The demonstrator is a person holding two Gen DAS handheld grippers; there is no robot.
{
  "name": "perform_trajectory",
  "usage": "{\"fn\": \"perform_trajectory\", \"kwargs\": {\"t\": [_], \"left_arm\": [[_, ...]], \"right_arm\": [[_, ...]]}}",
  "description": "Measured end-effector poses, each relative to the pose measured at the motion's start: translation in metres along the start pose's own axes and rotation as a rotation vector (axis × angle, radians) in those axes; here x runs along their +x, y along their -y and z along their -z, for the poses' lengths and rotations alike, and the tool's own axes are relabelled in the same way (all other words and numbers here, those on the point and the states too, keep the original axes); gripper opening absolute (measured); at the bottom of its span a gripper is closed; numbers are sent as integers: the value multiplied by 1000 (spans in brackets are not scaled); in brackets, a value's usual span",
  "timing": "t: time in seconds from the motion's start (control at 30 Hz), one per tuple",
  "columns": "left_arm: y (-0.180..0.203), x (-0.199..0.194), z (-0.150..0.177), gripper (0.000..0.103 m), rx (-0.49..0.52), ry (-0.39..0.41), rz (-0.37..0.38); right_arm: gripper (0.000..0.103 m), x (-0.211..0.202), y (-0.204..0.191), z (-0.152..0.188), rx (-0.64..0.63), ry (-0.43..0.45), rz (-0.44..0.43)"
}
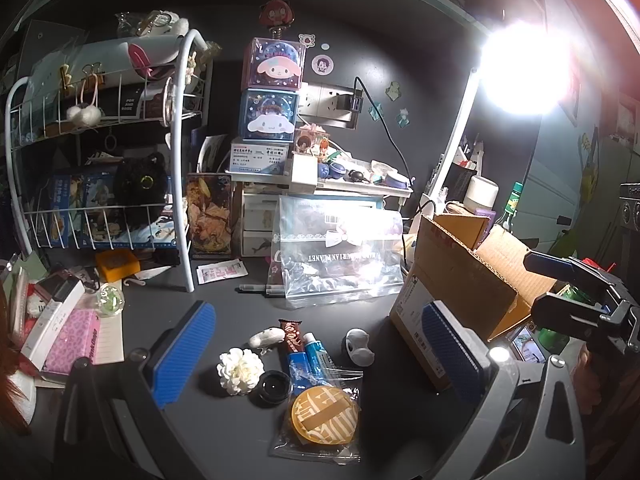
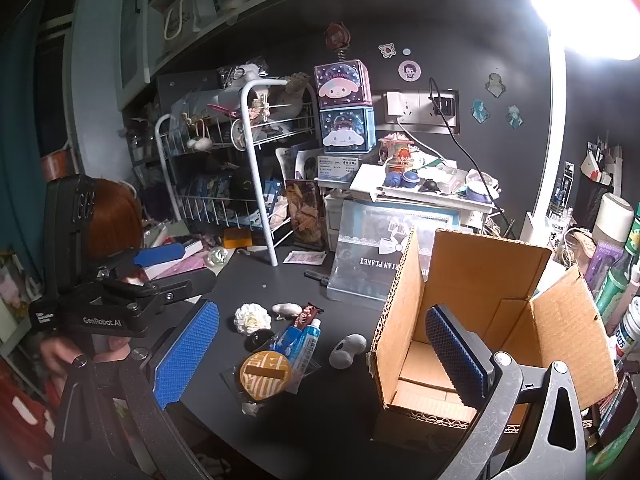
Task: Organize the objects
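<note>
Small objects lie on the dark desk: a white flower (image 1: pixel 240 371) (image 2: pixel 252 318), a black jar (image 1: pixel 273 387), a blue tube (image 1: pixel 308 362) (image 2: pixel 301 340), a brown snack bar (image 1: pixel 291 335), a bagged orange disc (image 1: pixel 324 415) (image 2: pixel 265 375), a grey-white case (image 1: pixel 359 347) (image 2: pixel 347 351) and a white pebble-like piece (image 1: pixel 266 337). An open cardboard box (image 1: pixel 468 280) (image 2: pixel 480 320) stands to their right. My left gripper (image 1: pixel 320 360) is open above the objects, empty. My right gripper (image 2: pixel 320 352) is open, empty, its right finger over the box; it also shows in the left wrist view (image 1: pixel 576 292).
A white wire rack (image 1: pixel 100 160) (image 2: pixel 240 168) full of things stands back left. A clear zip bag (image 1: pixel 336 248) (image 2: pixel 372 256) leans on a drawer unit with stacked character boxes (image 1: pixel 272 92). Bottles (image 2: pixel 616 280) crowd the right edge. A bright lamp (image 1: pixel 524 68) glares.
</note>
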State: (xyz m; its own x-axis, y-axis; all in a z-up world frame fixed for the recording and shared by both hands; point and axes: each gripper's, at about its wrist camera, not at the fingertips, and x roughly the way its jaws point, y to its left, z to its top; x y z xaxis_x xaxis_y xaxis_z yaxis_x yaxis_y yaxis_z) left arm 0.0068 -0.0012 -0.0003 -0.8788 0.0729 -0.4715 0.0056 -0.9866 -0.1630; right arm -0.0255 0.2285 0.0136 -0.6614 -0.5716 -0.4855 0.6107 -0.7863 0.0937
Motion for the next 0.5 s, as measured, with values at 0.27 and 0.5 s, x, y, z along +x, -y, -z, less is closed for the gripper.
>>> {"fn": "perform_trajectory", "kwargs": {"t": [0.27, 0.5], "left_arm": [[-1, 1, 2, 103, -2, -2, 2], [-3, 2, 2, 103, -2, -2, 9]], "right_arm": [[103, 2, 2, 2, -6, 4, 28], [103, -2, -1, 3, -14, 28, 53]]}}
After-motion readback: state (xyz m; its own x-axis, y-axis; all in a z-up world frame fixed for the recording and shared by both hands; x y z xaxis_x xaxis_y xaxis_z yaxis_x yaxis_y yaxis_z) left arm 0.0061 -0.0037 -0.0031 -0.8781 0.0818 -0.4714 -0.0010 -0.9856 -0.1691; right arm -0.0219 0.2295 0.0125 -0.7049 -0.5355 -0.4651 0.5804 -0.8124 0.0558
